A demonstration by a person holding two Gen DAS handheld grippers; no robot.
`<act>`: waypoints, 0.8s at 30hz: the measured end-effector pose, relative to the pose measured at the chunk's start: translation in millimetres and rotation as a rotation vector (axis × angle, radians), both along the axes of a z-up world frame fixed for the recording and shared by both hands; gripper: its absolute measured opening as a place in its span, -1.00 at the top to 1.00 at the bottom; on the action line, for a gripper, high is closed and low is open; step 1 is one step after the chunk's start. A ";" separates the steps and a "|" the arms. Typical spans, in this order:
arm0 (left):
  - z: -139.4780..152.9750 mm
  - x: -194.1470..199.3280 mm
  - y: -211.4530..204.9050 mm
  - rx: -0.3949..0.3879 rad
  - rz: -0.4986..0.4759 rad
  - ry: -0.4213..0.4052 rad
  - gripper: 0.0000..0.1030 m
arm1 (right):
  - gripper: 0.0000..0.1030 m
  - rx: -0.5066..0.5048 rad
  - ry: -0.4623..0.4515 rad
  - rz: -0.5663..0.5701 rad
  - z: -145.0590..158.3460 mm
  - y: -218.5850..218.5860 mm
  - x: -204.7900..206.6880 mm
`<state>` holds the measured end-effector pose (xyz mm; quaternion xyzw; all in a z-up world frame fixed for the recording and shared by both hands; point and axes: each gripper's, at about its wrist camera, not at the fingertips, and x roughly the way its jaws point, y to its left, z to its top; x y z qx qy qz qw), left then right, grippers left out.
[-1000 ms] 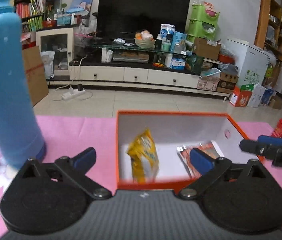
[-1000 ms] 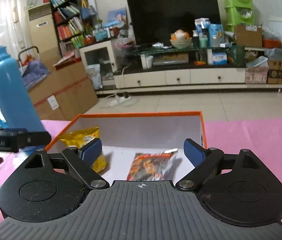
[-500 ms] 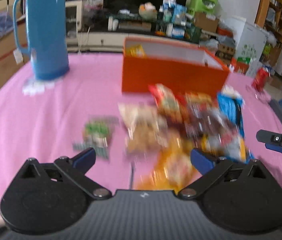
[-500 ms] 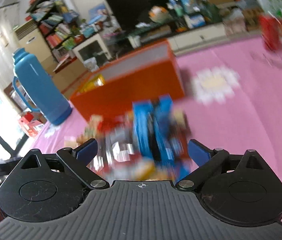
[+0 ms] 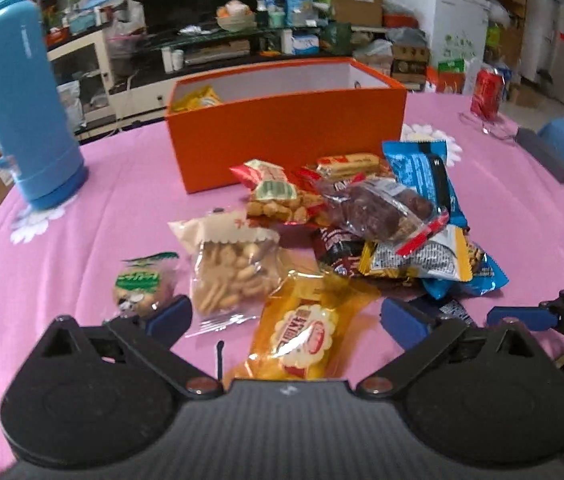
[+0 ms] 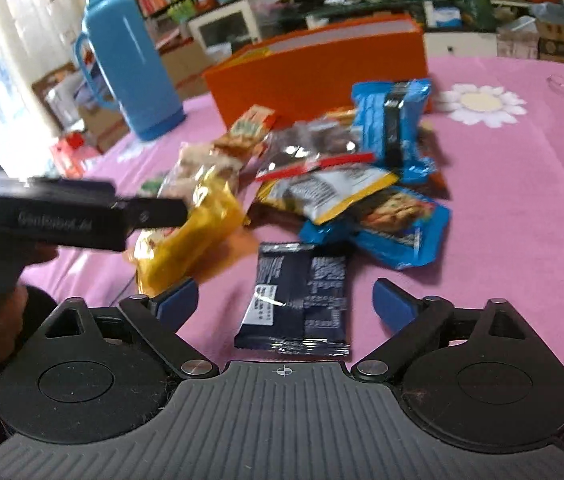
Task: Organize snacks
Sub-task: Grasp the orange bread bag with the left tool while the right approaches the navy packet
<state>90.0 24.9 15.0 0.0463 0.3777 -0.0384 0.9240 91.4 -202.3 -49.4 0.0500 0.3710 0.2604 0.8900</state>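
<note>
Left gripper (image 5: 286, 318): my jaws wide, nothing held, yellow packet (image 5: 302, 330) lower centre between the tips.
Right gripper (image 6: 285, 300): jaws wide, dark navy packet (image 6: 296, 306) between them (lying flat).
Snack pile (image 5: 382, 216): mid-frame on the pink cloth (image 5: 121, 184).
Orange box (image 5: 286, 128): upper centre, behind the pile.

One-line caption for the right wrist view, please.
Open right hand-held gripper poised over a dark packet, snack pile and orange box beyond on pink cloth.
</note>
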 end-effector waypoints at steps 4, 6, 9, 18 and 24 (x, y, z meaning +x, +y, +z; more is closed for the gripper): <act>-3.9 5.0 -1.9 0.007 -0.005 0.001 -0.89 | -0.46 -0.056 0.001 0.001 -3.3 9.5 5.3; -4.6 6.5 -2.0 -0.013 -0.009 -0.002 -0.89 | -0.46 -0.067 0.004 0.003 -5.1 13.0 7.3; -8.5 8.6 -2.4 -0.036 -0.016 0.010 -0.88 | -0.46 -0.098 -0.008 0.003 -6.5 20.2 9.5; -39.0 10.0 19.3 -0.115 0.029 0.138 -0.02 | -0.08 -0.215 -0.083 0.011 -8.7 37.4 8.2; -39.3 -18.3 56.5 -0.117 0.155 0.132 0.02 | 0.03 -0.256 -0.111 0.023 -9.0 40.1 5.0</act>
